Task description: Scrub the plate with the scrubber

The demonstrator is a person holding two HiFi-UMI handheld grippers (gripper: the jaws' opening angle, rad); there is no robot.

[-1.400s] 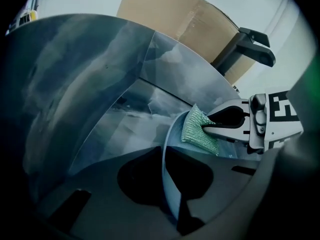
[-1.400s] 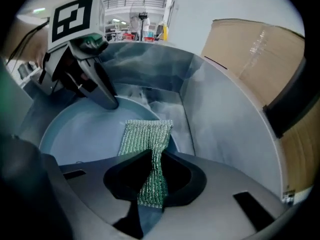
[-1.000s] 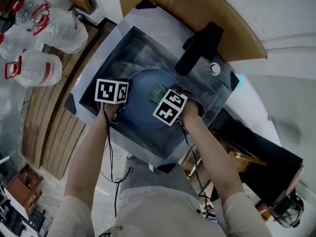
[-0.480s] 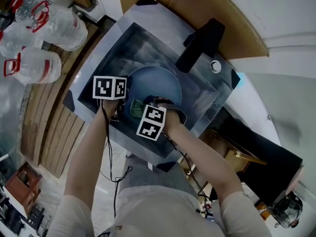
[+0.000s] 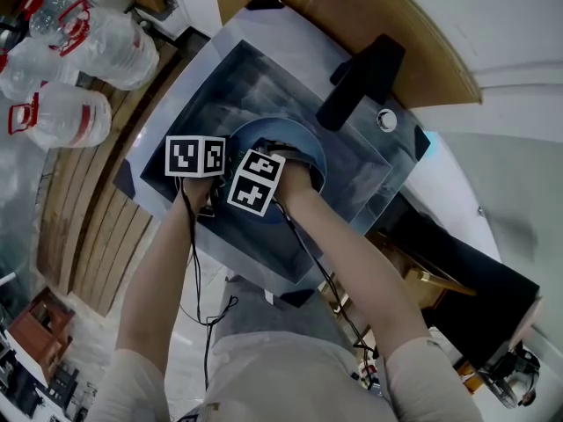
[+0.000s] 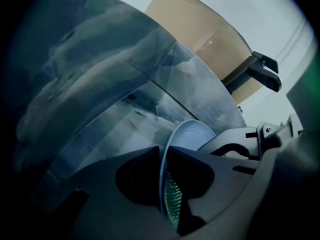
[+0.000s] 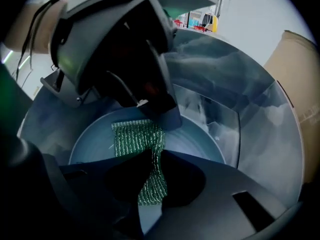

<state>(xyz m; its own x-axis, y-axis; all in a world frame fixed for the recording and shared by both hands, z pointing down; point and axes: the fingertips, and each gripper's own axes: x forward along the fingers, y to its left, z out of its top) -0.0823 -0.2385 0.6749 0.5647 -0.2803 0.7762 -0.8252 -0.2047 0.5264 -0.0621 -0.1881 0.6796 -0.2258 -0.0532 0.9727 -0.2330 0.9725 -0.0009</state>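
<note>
Looking down into the grey steel sink (image 5: 220, 86), I see the pale blue round plate (image 5: 305, 141) sitting inside it, near the front wall. My left gripper (image 6: 164, 156) has the plate's rim between its jaws; they have just been easing open a little, yet the pads press on the rim. My right gripper (image 7: 152, 159) points steeply down, jaws pinched on the green mesh scrubber (image 7: 134, 136), whose free end lies spread on the plate's face, just beside the left gripper
</note>
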